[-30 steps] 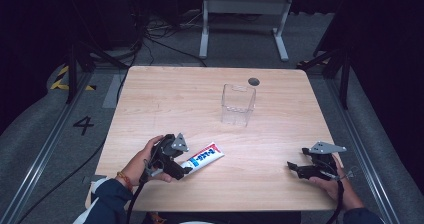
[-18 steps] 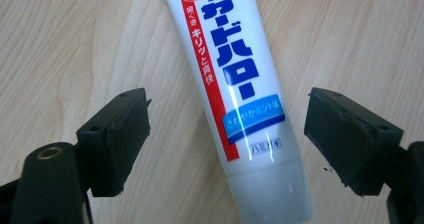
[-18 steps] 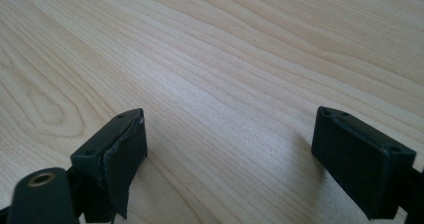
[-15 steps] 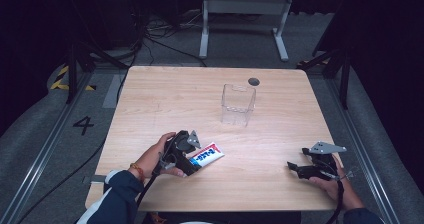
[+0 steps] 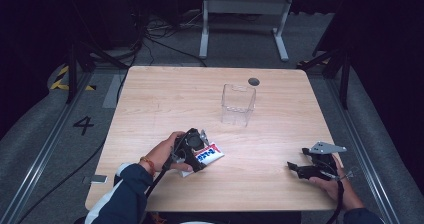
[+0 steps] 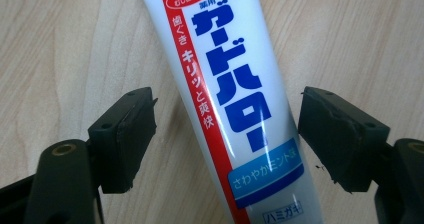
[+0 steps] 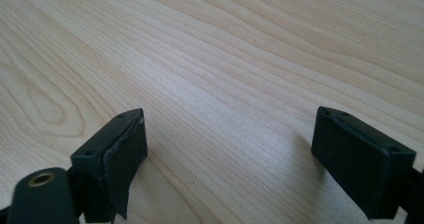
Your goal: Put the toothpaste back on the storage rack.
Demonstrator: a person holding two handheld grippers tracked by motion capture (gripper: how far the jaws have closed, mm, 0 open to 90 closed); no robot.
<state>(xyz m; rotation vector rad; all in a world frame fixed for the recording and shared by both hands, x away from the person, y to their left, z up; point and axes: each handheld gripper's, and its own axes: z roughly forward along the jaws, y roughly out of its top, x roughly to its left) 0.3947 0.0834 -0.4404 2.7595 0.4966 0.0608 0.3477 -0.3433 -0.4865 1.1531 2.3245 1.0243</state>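
Note:
A white toothpaste tube with red and blue print lies flat on the wooden table, near its front left. My left gripper points down over it. In the left gripper view the tube runs between the two jaws of my left gripper, with a gap on each side. The jaws have just been closing, and the pads do not touch the tube. My right gripper rests near the front right edge. In the right gripper view my right gripper stands open over bare wood.
A clear plastic box stands upright at the middle back of the table, with a small dark round hole behind it. Beyond the table are a metal stand and cables on the floor.
My left gripper has moved right and slightly down, from beside the tube to over it. The right gripper has stayed where it was.

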